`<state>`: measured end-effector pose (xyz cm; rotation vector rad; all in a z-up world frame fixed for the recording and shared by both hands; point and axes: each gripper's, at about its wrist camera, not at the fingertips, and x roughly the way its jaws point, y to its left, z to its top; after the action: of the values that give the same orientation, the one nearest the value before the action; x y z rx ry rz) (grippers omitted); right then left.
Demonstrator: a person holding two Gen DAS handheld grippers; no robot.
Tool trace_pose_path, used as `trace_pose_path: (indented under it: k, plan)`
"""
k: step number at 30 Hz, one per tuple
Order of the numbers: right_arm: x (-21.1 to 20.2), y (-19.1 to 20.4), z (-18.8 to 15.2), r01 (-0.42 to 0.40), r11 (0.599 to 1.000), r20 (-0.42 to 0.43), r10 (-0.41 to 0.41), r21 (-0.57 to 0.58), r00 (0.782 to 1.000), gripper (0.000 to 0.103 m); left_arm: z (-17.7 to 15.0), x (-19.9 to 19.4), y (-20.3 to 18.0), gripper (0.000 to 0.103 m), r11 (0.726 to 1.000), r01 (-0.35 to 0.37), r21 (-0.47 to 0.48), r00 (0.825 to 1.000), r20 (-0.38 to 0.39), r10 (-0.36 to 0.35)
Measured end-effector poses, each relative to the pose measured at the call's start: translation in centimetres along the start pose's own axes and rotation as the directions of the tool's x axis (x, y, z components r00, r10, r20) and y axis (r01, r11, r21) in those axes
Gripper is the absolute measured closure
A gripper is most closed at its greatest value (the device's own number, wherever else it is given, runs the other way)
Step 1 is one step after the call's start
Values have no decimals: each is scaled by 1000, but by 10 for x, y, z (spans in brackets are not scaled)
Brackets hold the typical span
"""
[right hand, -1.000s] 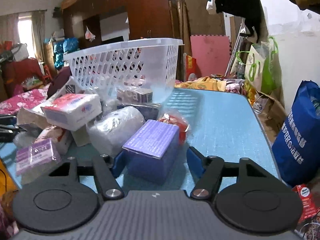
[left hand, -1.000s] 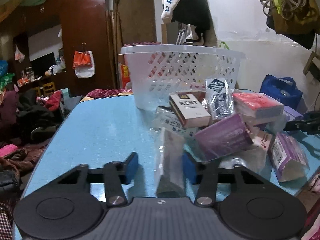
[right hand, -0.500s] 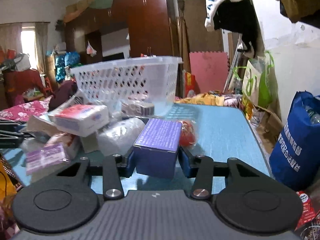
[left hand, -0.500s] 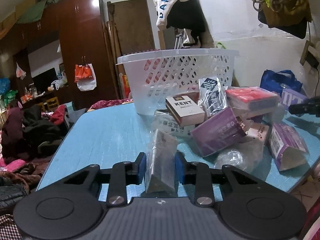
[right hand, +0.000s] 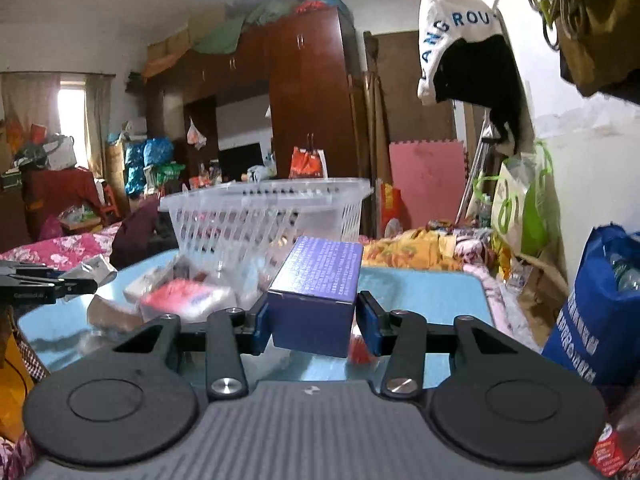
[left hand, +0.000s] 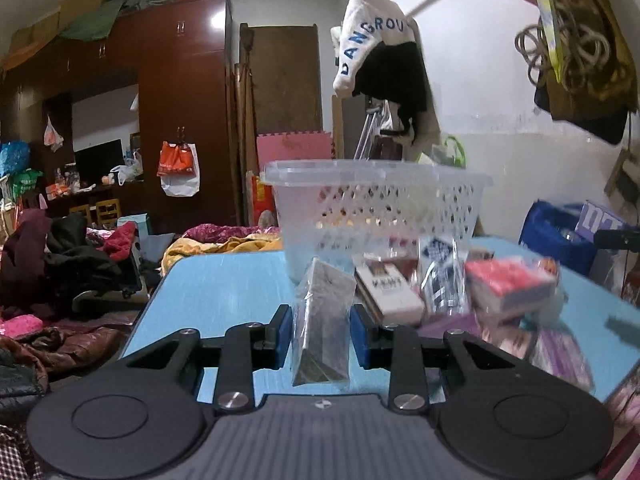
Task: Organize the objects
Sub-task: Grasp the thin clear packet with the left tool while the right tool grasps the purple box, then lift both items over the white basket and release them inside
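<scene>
lifting clear of the blue table (left hand: 224, 280), both claws now carry loads they only straddled a second ago. the left claw (left hand: 321, 335), low in the middle of its frame, has closed tight on a clear packet (left hand: 322, 328), which stands upright between the blue pads and has come up off the table. the right claw (right hand: 313, 322) has narrowed onto a purple box (right hand: 316, 296), held at lower centre with its far end tipped toward the white basket (right hand: 276, 216). a pile of boxes and packets (left hand: 500, 292) remains on the table in front of the basket, at centre right of the left view. with both grips made, the likely next step is carrying each item over the rim.
</scene>
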<state>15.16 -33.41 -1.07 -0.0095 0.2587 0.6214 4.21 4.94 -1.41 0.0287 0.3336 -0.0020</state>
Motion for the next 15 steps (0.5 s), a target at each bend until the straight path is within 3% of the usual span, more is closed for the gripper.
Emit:
trace_pose_path:
  k: [4, 9, 11, 15]
  plan:
    - [15, 9, 21, -31, 998, -2, 31, -47, 1000, 55, 24, 0, 0, 67, 1000, 23, -8, 999, 29, -22]
    - [59, 27, 66, -90, 991, 20, 92, -104, 996, 56, 81, 11, -9, 67, 996, 82, -17, 993, 89, -81]
    - [83, 31, 87, -107, 988, 14, 109, -109, 994, 56, 110, 30, -14, 67, 996, 88, -23, 993, 83, -86]
    - [130, 38, 107, -60, 986, -31, 56, -157, 998, 55, 151, 81, -22, 67, 996, 63, -63, 997, 40, -61]
